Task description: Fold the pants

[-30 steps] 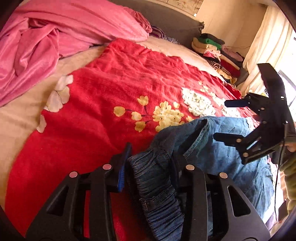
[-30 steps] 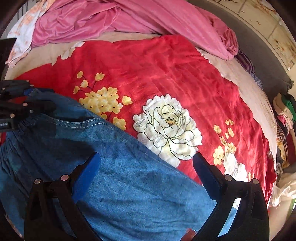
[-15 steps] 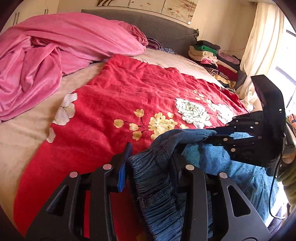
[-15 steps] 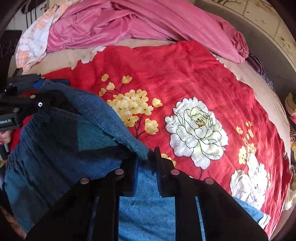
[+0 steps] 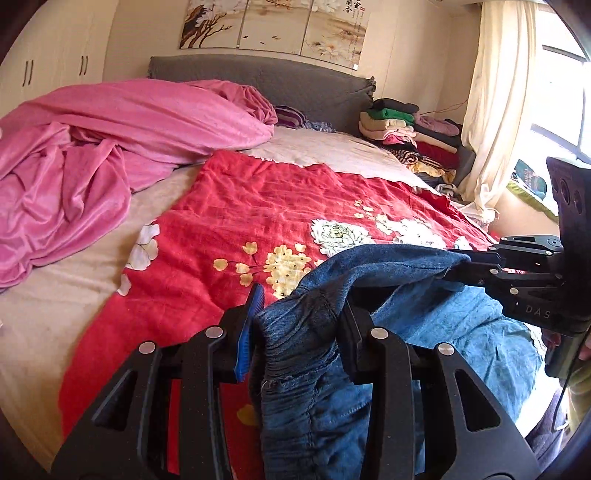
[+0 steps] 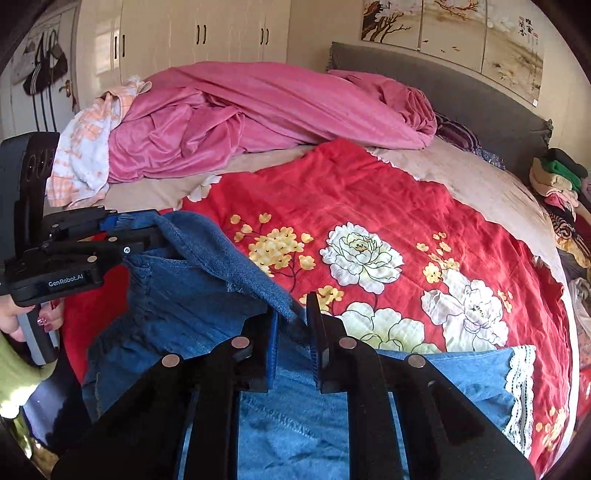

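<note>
Both hands are tilting their tongs downward over the bed, pts angled toward the red floral blanket (image 6: 369, 206). The left gripper (image 5: 295, 325) is clamping a bunched wad of elastic waistband of the blue denim pants (image 5: 424, 332) — pads pressing the cloth from both sides, jaws partway apart w/ the thick fold between. The right gripper (image 6: 291, 332) is pinching a thinner fold of the same waist edge, jaws nearly together on it; in the left cam it's showing at the right edge (image 5: 458, 267), roughly level, w/ the denim stretched taut btwn the two tools. A hand (image 6: 14, 314) w/ a green sleeve is gripping the left tool's handle. The pants are sitting at the near edge of the bed, waist lifted off the blanket, legs draping down toward the person, a lace-trimmed hem (image 6: 521, 384) lying on the blanket at right. Vs a sec ago: the right jaws were spread wide over flat denim, now they're closed on the fold; the left grip is unchanged. Both tools are sitting higher — headboard (image 5: 266, 81), wall paintings (image 5: 273, 26) and wardrobe doors (image 6: 199, 33) are now showing. The pink duvet (image 5: 110, 140) and the clothes stack (image 5: 406, 136) are staying put.
</note>
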A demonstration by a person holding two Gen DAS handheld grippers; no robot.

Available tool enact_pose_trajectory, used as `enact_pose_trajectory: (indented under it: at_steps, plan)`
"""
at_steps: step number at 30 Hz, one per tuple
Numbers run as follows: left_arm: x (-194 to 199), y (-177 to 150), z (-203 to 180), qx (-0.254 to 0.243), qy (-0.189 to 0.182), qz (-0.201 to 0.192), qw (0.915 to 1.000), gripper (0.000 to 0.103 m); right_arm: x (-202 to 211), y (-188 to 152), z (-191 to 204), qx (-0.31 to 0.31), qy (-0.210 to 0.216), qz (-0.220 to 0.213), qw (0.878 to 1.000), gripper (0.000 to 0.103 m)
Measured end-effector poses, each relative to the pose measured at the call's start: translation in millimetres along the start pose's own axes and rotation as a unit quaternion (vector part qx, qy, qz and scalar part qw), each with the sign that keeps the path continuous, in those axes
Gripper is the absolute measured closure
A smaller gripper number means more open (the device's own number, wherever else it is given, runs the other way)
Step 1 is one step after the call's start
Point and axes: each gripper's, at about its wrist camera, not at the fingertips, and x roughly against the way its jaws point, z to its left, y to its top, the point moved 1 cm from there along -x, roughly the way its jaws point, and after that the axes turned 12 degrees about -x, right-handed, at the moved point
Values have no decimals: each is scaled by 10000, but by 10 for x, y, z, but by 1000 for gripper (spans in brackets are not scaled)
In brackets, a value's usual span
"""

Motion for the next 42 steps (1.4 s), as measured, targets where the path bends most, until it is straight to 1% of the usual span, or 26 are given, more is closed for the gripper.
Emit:
enact_pose_trajectory:
  at_steps: [4, 7, 8, 14, 18, 20, 24, 27, 29, 30, 31, 34, 36, 38, 39, 42]
  plan:
    - [211, -108, -154, -324, -79, 54, 9994, 73, 255, -221, 105, -117, 60, -83, 9999, 90]
    - [357, -258, -242, -424, -249, 160, 9987, 73, 390, -466, 204, -119, 133, -24, 9998, 90]
    - [389, -314, -253, -438, -301, 211, 9984, 71, 426, -553, 233, -145, 160, -5, 9998, 90]
    - [560, -646, -412, -744, -403, 564, 9948, 70, 565, -990, 448, -237, 288, 116, 9992, 90]
    - [599, -836, -437, -650, -525, 829, 9930, 70, 601, -1214, 548, -385, 366, 189, 9984, 90]
    - [622, -913, -450, -646, -487, 895, 9927, 70, 604, -1308, 616, -358, 374, 240, 9984, 90]
    - [660, -972, -435, -625, -392, 974, 9925, 67, 613, -1442, 757, -134, 368, 354, 9986, 89]
    - [676, -984, -433, -731, -276, 1012, 9918, 65, 543, -1512, 815, -157, 477, 521, 9974, 89]
    - [661, -1023, -409, -702, -262, 1137, 9907, 58, 457, -1577, 858, -110, 427, 671, 9968, 89]
    - [660, -1050, -388, -649, -299, 1207, 9901, 56, 423, -1610, 875, -81, 416, 742, 9963, 89]
    - [668, -1077, -365, -588, -345, 1256, 9897, 53, 393, -1644, 892, -84, 440, 806, 9957, 87]
    - [748, -1147, -269, -327, -431, 1311, 9899, 44, 341, -1709, 930, -87, 489, 936, 9944, 87]
    - [808, -1182, -202, -144, -442, 1366, 9895, 44, 333, -1717, 961, -68, 530, 952, 9940, 86]
    - [913, -1181, -176, -76, -403, 1323, 9904, 44, 321, -1719, 980, -46, 563, 959, 9938, 85]
    - [973, -1161, -176, -94, -377, 1283, 9910, 44, 314, -1720, 985, -43, 595, 977, 9934, 83]
    - [1152, -1032, -198, -171, -283, 1050, 9939, 44, 275, -1748, 992, -82, 640, 1059, 9923, 83]
